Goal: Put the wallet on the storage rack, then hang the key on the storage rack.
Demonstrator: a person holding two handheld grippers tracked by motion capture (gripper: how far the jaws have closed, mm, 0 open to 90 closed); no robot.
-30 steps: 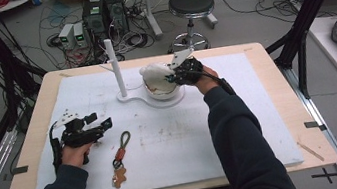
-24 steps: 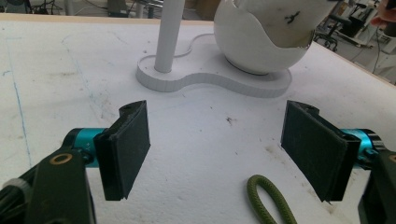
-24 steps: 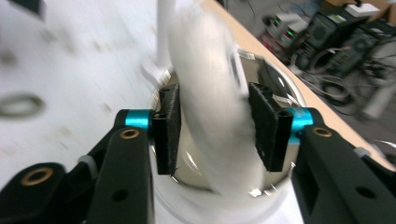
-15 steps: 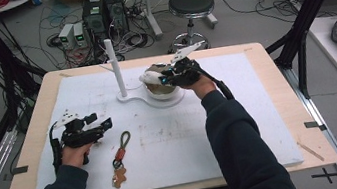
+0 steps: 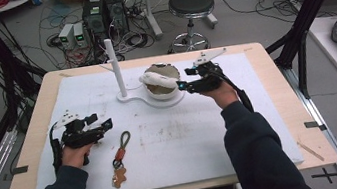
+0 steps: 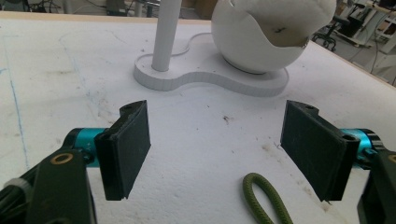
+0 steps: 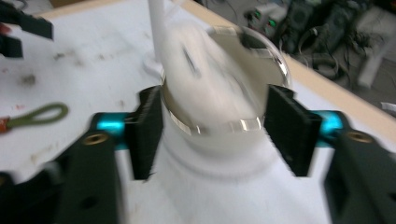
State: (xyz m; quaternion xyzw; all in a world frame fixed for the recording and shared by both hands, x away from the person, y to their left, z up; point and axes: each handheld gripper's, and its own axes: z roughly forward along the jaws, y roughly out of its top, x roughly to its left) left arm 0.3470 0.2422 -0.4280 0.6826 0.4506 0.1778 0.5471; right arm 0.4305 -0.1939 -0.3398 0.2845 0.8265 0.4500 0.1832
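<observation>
A white stand [image 5: 129, 99] with an upright post [image 5: 114, 67] carries a round bowl [image 5: 162, 93]. A long white piece [image 5: 159, 79] lies across the bowl's top. My right gripper [image 5: 183, 86] sits just right of the bowl. Its jaws have just been opening and stand open, with nothing pressed between the pads. Its own view is blurred and has the bowl [image 7: 219, 93] ahead of the right gripper [image 7: 217, 135]. My left gripper [image 5: 101, 122] rests open at the table's left. A keychain [image 5: 120, 158] with a green loop [image 6: 264, 200] lies close by it.
The white mat [image 5: 242, 129] covers most of the wooden table [image 5: 272, 58]. In the left gripper view, the left gripper [image 6: 219, 149] faces the post [image 6: 166, 32] and the bowl [image 6: 257, 51]. Black frame bars stand at both sides.
My right gripper has drawn back to the right from the bowl and its jaws have opened. The white piece stays across the bowl. The left hand has not moved.
</observation>
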